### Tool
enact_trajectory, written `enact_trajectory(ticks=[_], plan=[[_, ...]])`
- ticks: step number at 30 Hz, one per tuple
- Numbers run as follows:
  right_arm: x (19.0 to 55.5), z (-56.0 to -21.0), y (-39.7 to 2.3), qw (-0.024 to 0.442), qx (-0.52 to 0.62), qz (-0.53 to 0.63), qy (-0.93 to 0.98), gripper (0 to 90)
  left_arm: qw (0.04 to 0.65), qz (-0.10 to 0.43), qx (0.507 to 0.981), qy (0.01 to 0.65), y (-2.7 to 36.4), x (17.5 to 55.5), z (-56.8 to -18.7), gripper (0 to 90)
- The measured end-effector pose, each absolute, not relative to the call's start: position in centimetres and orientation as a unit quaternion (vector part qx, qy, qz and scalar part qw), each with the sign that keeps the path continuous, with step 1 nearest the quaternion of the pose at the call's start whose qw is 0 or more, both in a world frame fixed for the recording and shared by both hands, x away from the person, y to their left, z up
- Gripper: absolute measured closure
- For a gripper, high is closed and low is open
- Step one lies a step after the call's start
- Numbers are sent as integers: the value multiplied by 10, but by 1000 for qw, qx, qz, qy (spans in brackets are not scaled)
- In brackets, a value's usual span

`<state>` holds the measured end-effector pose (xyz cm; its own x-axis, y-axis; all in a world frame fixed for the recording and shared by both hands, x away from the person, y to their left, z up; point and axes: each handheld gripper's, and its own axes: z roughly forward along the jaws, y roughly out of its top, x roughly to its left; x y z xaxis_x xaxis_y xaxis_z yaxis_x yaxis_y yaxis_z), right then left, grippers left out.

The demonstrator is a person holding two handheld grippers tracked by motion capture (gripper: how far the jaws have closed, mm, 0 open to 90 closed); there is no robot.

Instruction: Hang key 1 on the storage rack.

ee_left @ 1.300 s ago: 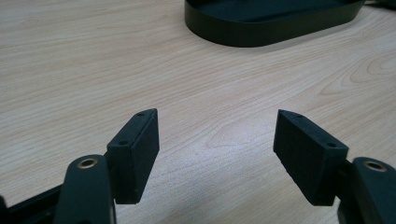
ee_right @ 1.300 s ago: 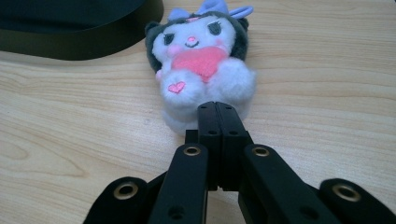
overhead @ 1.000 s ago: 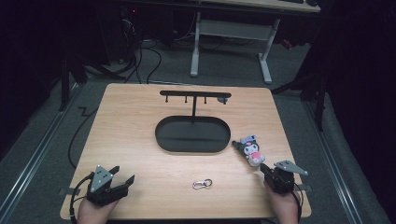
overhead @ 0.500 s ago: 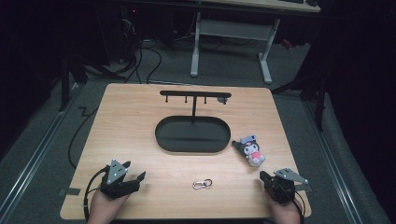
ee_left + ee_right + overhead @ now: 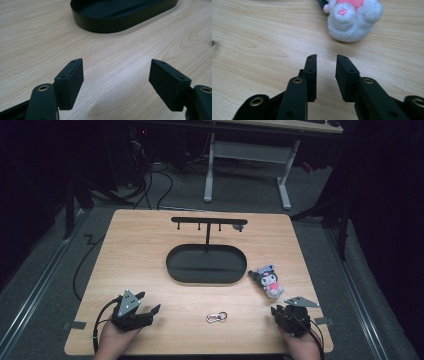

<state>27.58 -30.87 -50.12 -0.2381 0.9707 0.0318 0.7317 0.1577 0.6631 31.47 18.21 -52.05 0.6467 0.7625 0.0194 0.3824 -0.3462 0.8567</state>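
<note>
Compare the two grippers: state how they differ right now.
The left gripper has its jaws spread wide; the right gripper has only a narrow gap between its jaws. The left one faces the black tray; the right one faces the plush toy. Both hold nothing and sit low over the table, near its front edge.

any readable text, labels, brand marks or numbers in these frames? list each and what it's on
None: no words, brands or numbers can be read.
Only sign: a small pink heart shape on the plush toy, clear in the right gripper view.
The black tray, hook stand, metal clasp and both grippers' jaws carry no visible markings.
Red light on the gear behind the table: too small to read.
</note>
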Motion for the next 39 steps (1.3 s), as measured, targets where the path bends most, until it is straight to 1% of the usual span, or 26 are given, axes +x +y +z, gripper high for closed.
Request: enact_trajectory(ticks=[2, 4, 8, 11, 15, 19, 23, 28, 32, 33, 34, 39], plan=[[277, -498, -309, 198, 580, 282, 738, 670, 446, 215, 790, 361, 182, 314, -520, 281], [278, -497, -309, 195, 580, 281, 739, 665, 447, 214, 790, 360, 182, 314, -519, 281], [284, -494, -310, 169, 580, 264, 752, 629, 444, 211, 791, 365, 183, 314, -522, 281], [286, -493, -307, 165, 568, 250, 767, 606, 442, 207, 792, 367, 182, 313, -523, 281], [287, -492, -303, 165, 555, 237, 781, 603, 444, 206, 791, 368, 181, 313, -523, 281], [291, -488, -297, 146, 547, 223, 793, 554, 444, 206, 792, 366, 180, 313, -523, 281], [294, -485, -293, 142, 537, 206, 806, 524, 443, 204, 794, 363, 180, 312, -524, 281], [300, -478, -289, 132, 527, 181, 820, 457, 445, 204, 794, 359, 180, 312, -522, 281], [306, -476, -290, 111, 527, 160, 827, 389, 446, 203, 795, 358, 181, 312, -522, 281], [306, -476, -290, 111, 527, 160, 827, 389, 446, 203, 795, 358, 181, 312, -522, 281], [310, -474, -292, 99, 529, 149, 829, 367, 445, 204, 795, 357, 181, 313, -522, 281], [315, -471, -296, 88, 537, 137, 828, 339, 446, 206, 794, 357, 182, 313, -521, 281]])
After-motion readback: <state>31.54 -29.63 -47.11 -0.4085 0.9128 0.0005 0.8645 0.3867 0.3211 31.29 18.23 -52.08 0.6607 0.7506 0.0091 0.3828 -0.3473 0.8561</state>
